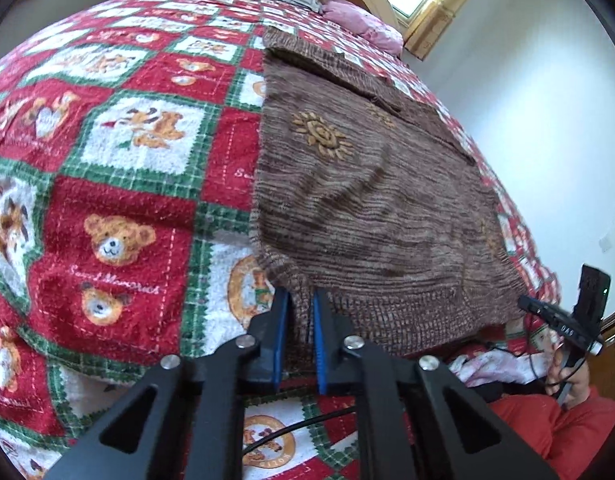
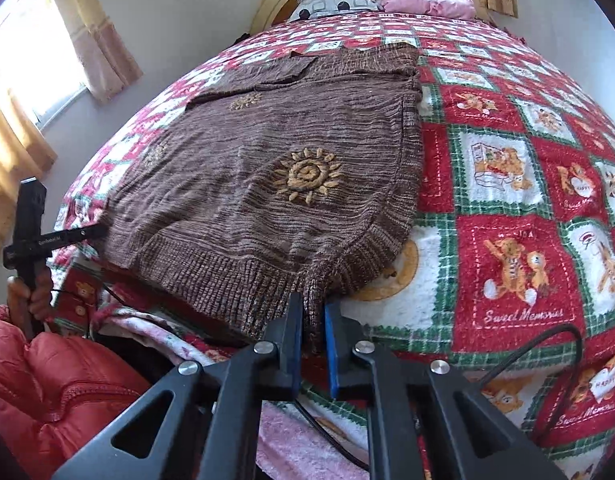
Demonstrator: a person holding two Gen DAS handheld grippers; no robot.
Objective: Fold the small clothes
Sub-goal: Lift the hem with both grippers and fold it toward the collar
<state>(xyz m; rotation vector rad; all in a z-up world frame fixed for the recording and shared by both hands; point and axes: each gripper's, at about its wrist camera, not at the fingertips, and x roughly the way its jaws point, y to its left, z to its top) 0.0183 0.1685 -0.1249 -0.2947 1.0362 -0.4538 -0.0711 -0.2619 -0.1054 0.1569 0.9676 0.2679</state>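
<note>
Brown knitted sweater (image 1: pixel 371 200) lies flat on the teddy-bear bedspread (image 1: pixel 119 200), below the pillows (image 2: pixel 335 6). Left gripper (image 1: pixel 299 320) and right gripper (image 2: pixel 312 320) fingers each pinch its ribbed hem.

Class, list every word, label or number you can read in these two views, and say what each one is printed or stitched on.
"Sweet Memories": stitched on a red square of the bear quilt.
"HAPPY": on a heart on the same quilt, at the right edge.
White lettering on the black bar of the left gripper's handle: too small to read.
The brown sweater: sun motifs only, no text.
</note>
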